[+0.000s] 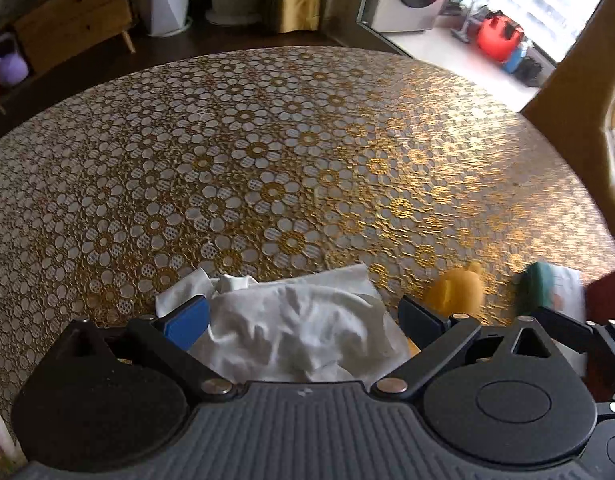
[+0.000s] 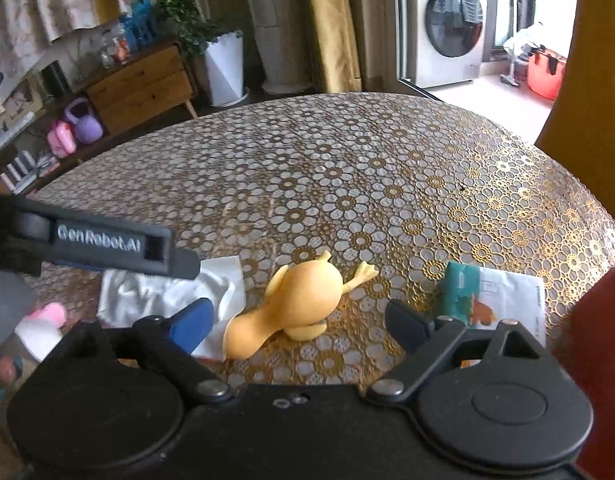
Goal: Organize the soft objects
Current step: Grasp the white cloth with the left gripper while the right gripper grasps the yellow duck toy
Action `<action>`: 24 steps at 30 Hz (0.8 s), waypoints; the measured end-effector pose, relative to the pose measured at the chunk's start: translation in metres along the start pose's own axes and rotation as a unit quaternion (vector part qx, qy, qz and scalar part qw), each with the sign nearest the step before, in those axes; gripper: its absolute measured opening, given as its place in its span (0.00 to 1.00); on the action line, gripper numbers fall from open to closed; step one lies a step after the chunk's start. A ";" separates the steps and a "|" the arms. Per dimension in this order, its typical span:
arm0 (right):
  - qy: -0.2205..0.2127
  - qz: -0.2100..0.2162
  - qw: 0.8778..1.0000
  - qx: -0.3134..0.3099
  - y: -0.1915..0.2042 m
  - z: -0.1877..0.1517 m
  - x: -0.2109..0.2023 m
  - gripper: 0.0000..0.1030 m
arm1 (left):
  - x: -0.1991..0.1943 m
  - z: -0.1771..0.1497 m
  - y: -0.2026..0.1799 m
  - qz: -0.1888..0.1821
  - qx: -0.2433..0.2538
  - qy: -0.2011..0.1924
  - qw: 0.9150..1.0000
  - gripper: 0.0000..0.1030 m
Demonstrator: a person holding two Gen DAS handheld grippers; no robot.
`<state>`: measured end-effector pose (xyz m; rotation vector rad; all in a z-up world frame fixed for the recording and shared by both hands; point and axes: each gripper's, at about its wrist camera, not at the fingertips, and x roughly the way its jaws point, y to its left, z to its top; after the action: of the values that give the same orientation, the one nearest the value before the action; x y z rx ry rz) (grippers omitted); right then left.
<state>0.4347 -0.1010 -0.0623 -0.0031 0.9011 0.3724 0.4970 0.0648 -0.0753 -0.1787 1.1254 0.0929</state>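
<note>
A crumpled white cloth (image 1: 295, 320) lies on the table between the spread fingers of my open left gripper (image 1: 303, 322); it also shows in the right wrist view (image 2: 163, 292). A yellow soft duck toy (image 2: 295, 304) lies on its side between the spread fingers of my open right gripper (image 2: 303, 324), its neck end on the cloth's edge. The duck shows blurred in the left wrist view (image 1: 455, 292). The left gripper's black body (image 2: 95, 240) hangs over the cloth.
A green-and-white packet (image 2: 487, 300) lies right of the duck. A pink-and-white plush (image 2: 39, 328) sits at the left edge. A red object (image 2: 599, 340) stands at the right. The round table (image 2: 347, 184) has a gold floral lace cover.
</note>
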 end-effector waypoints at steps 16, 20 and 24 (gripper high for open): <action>0.016 -0.025 0.999 0.022 0.002 0.000 0.051 0.82 | 0.034 -0.014 0.000 0.021 -0.043 -0.004 0.999 0.89; 0.007 -0.031 0.999 0.017 0.004 0.000 0.053 0.79 | 0.035 -0.020 -0.001 0.030 -0.041 -0.017 0.999 0.76; 0.001 -0.040 0.999 0.001 0.009 -0.004 0.053 0.70 | 0.028 -0.029 -0.003 0.041 -0.035 -0.028 0.998 0.62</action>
<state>0.4586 -0.0769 -0.1037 -0.0373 0.9017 0.2965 0.4833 0.0555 -0.1122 -0.1907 1.0739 0.2102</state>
